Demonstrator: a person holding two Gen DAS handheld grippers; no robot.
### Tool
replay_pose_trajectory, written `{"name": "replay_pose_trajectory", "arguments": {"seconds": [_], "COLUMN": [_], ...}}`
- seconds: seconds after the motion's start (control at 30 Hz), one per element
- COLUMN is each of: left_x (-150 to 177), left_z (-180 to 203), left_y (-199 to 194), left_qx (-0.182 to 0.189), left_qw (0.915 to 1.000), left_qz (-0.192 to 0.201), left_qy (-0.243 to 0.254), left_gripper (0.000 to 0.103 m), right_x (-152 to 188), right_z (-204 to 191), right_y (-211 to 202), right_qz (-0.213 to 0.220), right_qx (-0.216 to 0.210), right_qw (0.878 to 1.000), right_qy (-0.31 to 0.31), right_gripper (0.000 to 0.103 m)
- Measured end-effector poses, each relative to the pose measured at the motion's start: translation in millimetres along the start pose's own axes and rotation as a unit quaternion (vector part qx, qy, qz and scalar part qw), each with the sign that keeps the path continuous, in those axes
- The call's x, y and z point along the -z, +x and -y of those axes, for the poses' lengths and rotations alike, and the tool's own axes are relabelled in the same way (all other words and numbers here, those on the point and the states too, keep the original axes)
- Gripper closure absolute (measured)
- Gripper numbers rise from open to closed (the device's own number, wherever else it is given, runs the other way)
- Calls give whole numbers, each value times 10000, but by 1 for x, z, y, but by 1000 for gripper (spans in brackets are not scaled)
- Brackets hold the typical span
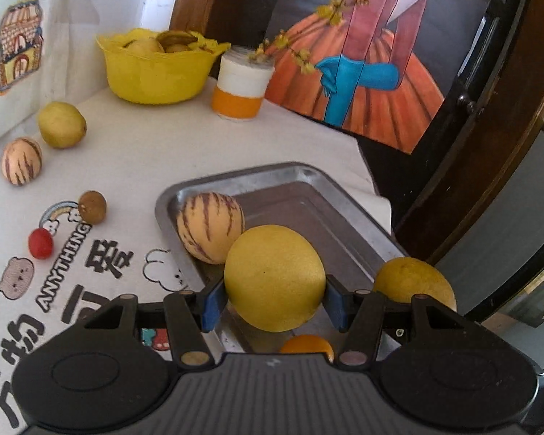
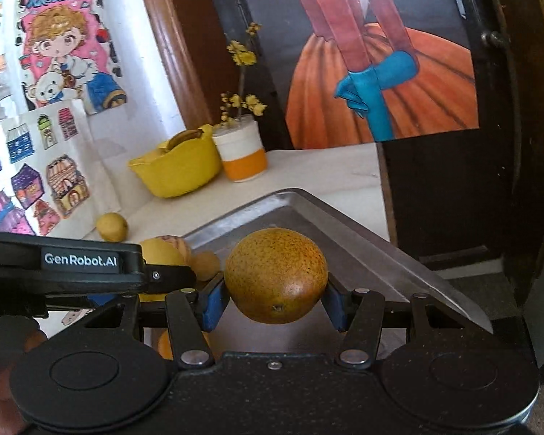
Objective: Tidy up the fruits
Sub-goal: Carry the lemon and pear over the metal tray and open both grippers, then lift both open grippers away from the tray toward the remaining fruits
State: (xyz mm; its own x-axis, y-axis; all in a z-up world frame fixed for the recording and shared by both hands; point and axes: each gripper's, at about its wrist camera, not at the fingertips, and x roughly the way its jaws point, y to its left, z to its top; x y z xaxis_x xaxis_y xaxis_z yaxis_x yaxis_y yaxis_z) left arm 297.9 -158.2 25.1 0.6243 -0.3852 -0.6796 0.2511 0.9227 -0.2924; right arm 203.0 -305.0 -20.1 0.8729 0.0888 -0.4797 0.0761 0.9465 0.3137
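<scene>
Yellow fruit (image 1: 275,277) between left jaws, over tray (image 1: 319,199)

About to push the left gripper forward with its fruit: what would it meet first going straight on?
Probably the striped melon in the metal tray, just ahead and slightly left of the yellow fruit the left gripper holds. Depth is unclear; it might just pass.

The counter (image 1: 185,145), under a white cartoon-printed cloth, carries a rectangular steel tray (image 1: 272,177) at 5 o'clock, a yellow bowl (image 1: 152,72) and orange-and-white cup (image 1: 241,88) at 12, and five loose fruits at 9: yellow-green, striped, brown, red.
</scene>
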Motion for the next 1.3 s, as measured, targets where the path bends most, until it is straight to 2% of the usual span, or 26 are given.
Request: {"name": "replay_pose_trajectory", "arguments": {"seconds": [0.13, 0.4, 0.53, 0.6, 0.7, 0.83, 0.93, 1.03, 1.13, 1.23, 1.3], "left_x": [1, 0, -1, -2, -2, 0, 4, 10, 19, 31, 39], "left_z": [-1, 0, 0, -1, -5, -12, -19, -28, -38, -48, -56], "left_y": [7, 6, 0, -4, -15, -36, -53, -69, -85, -100, -109], "left_qx": [-89, -193, -147, -147, -66, -103, -219, -374, -538, -777, -935], "left_qw": [9999, 9997, 9998, 9998, 9997, 9984, 9965, 9948, 9924, 9903, 9889], "left_qz": [-99, -114, 1, 59, 210, 525, 775, 920, 1095, 1154, 1146], "left_qy": [-102, 89, 104, 84, -45, -155, -219, -212, -164, 2, 121], "left_gripper": [42, 42, 33, 31, 21, 6, 1, 1, 0, 0, 0], "right_x": [0, 4, 2, 0, -2, -3, -1, 3, 7, 13, 21], "right_z": [4, 3, -1, -4, -5, -11, -17, -23, -31, -40, -46], "right_y": [4, 10, 5, 2, -5, -18, -32, -47, -59, -65, -67], "right_qz": [-90, -300, -133, -76, 11, 212, 384, 510, 439, 157, -179], "right_qx": [43, 96, 79, 87, 98, 143, 183, 236, 278, 289, 315], "right_qw": [9999, 9995, 9999, 9999, 9999, 9993, 9980, 9959, 9942, 9932, 9913], "right_qy": [53, 75, 5, -75, -112, -278, -474, -704, -945, -1120, -1269], "right_gripper": [46, 45, 44, 38, 31, 13, 3, 1, 1, 1, 1]}}
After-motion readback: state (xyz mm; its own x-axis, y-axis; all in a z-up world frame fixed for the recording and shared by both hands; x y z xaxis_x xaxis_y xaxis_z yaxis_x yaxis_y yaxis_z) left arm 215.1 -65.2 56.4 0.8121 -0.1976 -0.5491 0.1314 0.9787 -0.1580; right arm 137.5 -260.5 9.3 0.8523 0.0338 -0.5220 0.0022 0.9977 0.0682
